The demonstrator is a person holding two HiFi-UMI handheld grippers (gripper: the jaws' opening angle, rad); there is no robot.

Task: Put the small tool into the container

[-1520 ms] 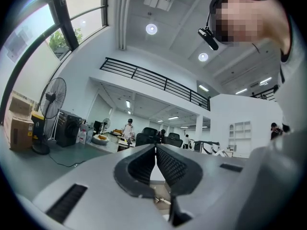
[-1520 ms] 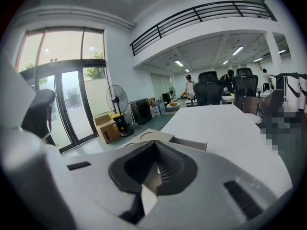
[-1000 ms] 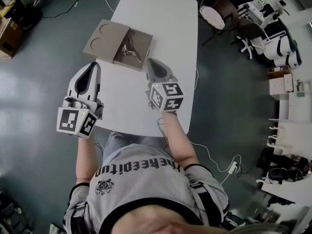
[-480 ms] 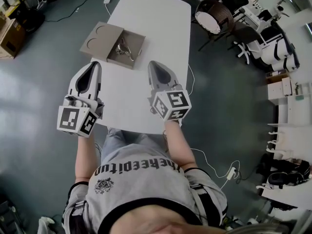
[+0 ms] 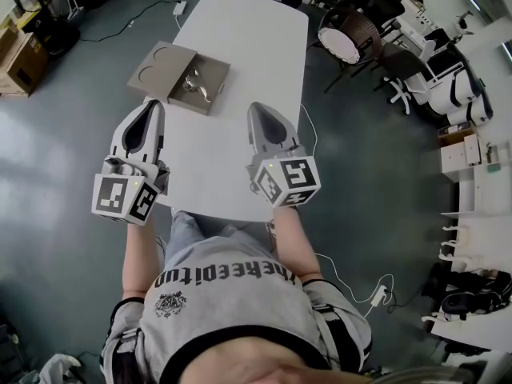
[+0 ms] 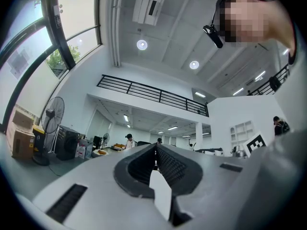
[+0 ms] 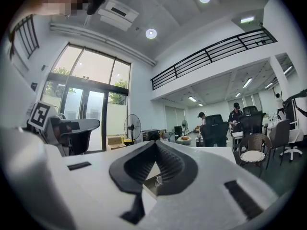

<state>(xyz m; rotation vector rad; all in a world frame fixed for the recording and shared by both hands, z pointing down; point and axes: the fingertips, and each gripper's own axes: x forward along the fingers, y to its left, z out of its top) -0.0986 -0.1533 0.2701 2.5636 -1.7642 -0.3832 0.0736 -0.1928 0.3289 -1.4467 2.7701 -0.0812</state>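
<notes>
A brown cardboard container (image 5: 212,96) with its lid folded open lies at the far left of the white table (image 5: 240,38). The small metal tool (image 5: 194,85) rests inside its tray. My right gripper (image 5: 256,107) hovers over the table, near and to the right of the container, shut and empty. In the right gripper view its jaws (image 7: 154,143) meet at the tip, and the container (image 7: 149,188) with the tool (image 7: 157,180) shows below them. My left gripper (image 5: 152,105) hangs by the table's left edge, short of the container. Its jaws (image 6: 155,146) are shut with nothing in them.
A wicker chair (image 5: 349,29) and office chairs (image 5: 416,54) stand right of the table. A white cable (image 5: 310,130) hangs off the table's right edge. A cardboard box (image 5: 20,61) and a fan base (image 5: 74,10) stand on the floor at the left.
My right gripper has drawn back from the container toward the person and a little right. The left gripper has stayed where it was. The tool lies in the container throughout.
</notes>
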